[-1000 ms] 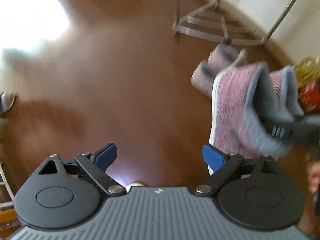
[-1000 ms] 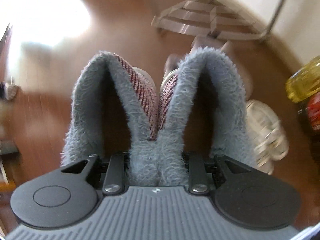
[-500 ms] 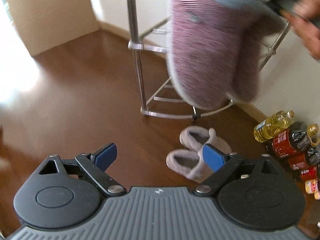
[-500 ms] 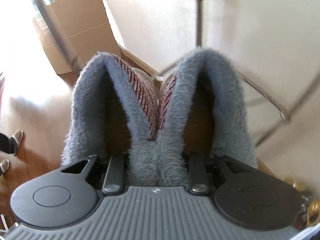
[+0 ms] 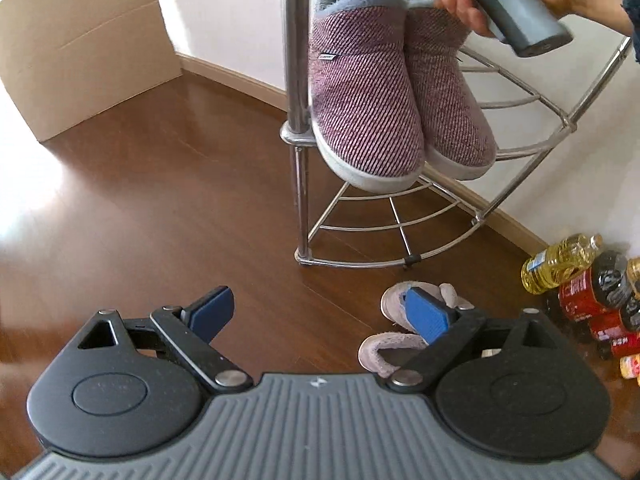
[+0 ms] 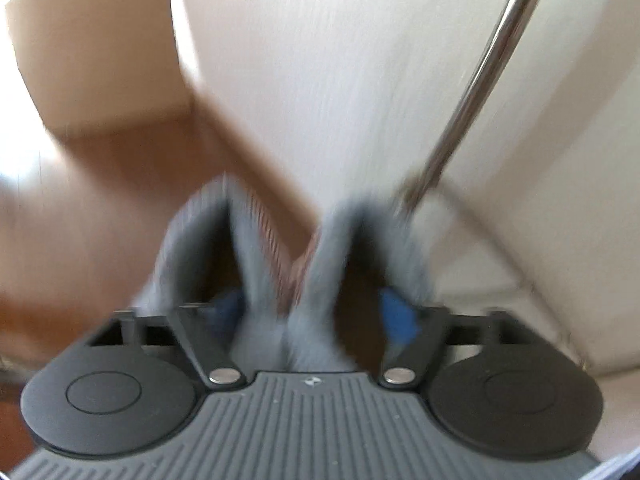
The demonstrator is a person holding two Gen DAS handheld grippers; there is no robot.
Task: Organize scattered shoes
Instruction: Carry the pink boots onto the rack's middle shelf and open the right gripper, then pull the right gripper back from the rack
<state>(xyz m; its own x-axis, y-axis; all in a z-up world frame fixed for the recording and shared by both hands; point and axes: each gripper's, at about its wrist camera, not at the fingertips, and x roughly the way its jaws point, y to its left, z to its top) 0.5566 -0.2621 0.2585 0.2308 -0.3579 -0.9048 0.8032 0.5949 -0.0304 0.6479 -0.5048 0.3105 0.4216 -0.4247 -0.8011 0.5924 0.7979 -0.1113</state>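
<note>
Your right gripper (image 6: 312, 316) is opening; the maroon slippers (image 5: 400, 100) sit between its fingers on the wire rack (image 5: 520, 100), pads clear of the fleece cuffs. Your left gripper (image 5: 320, 312) is spread wide and empty, grey slippers (image 5: 390, 350) on the floor beneath its right finger.

Cardboard box (image 5: 84, 48) against wall; oil bottle (image 5: 560, 262), cola bottles (image 5: 596, 292) on floor.
</note>
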